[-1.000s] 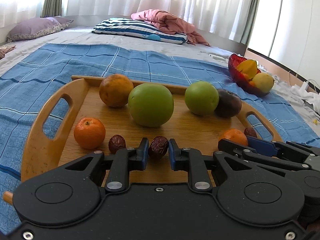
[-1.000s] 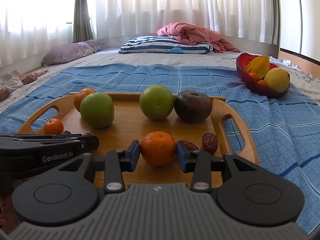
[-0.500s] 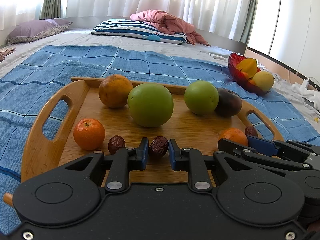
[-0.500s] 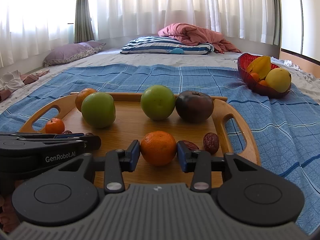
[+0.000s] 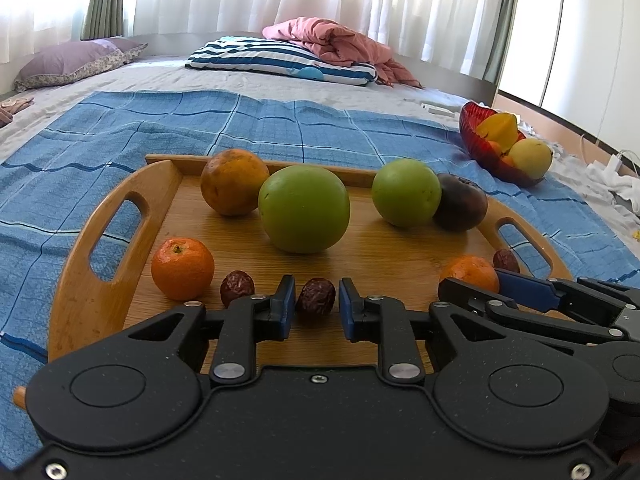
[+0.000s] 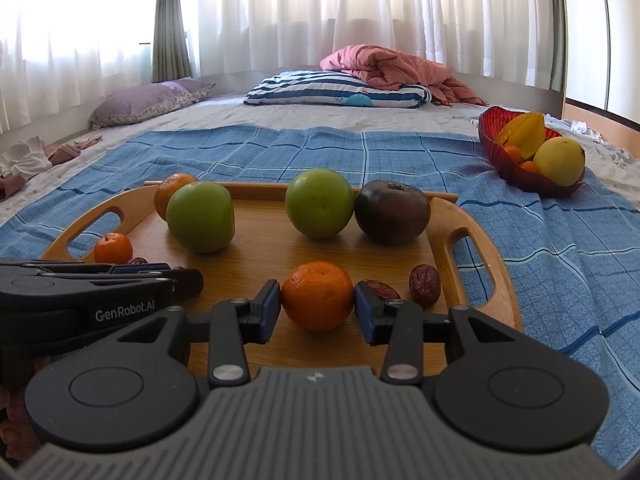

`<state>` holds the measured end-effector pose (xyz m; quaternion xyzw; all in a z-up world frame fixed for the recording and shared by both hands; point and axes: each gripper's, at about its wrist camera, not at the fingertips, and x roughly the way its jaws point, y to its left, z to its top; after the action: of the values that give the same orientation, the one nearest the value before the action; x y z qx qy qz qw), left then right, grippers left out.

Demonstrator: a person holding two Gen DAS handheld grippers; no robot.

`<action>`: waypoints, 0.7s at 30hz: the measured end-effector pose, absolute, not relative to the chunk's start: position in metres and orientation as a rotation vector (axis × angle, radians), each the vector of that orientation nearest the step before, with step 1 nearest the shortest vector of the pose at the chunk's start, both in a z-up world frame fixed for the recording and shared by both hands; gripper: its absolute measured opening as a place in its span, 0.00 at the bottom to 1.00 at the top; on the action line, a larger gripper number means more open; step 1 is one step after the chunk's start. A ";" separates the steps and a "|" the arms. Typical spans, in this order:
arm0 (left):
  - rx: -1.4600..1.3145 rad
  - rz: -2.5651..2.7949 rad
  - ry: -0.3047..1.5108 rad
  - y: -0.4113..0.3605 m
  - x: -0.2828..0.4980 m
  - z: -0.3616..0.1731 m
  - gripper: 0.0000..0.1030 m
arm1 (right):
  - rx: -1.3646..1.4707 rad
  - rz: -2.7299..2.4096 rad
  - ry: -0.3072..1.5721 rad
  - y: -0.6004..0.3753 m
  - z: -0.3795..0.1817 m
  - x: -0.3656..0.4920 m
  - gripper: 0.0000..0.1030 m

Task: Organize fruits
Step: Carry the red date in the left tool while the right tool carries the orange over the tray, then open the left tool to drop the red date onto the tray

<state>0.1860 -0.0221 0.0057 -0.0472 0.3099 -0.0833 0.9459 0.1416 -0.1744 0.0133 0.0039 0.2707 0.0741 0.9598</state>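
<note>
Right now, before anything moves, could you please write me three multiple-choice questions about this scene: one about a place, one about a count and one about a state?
1. Relative to the oval wooden tray, where is the red glass bowl of fruit?
A. on it
B. beyond its right end
C. beyond its left end

2. How many large round green fruits lie on the tray?
A. one
B. two
C. four

3. The right gripper is:
A. wide open and empty
B. closed on the small orange tangerine
C. closed on a banana

Answers:
1 B, the bowl stands clear of the tray, past its right handle.
2 B, two green ones show in both views.
3 B, both blue pads touch the tangerine's sides.
</note>
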 end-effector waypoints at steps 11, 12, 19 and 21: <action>-0.056 -0.158 0.639 -0.026 0.186 0.008 0.35 | -0.017 0.158 0.555 -0.170 0.014 0.142 0.45; -0.054 -0.155 0.638 -0.026 0.186 0.008 0.36 | -0.017 0.158 0.555 -0.171 0.015 0.142 0.46; -0.048 -0.139 0.641 -0.024 0.185 0.009 0.44 | -0.016 0.155 0.556 -0.170 0.015 0.141 0.47; -0.047 -0.135 0.641 -0.023 0.185 0.009 0.46 | -0.016 0.155 0.556 -0.170 0.015 0.141 0.47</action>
<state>0.1845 -0.0232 0.0089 -0.0232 0.3147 -0.0663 0.9466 0.1410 -0.1703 0.0150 -0.0077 0.2742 0.0766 0.9586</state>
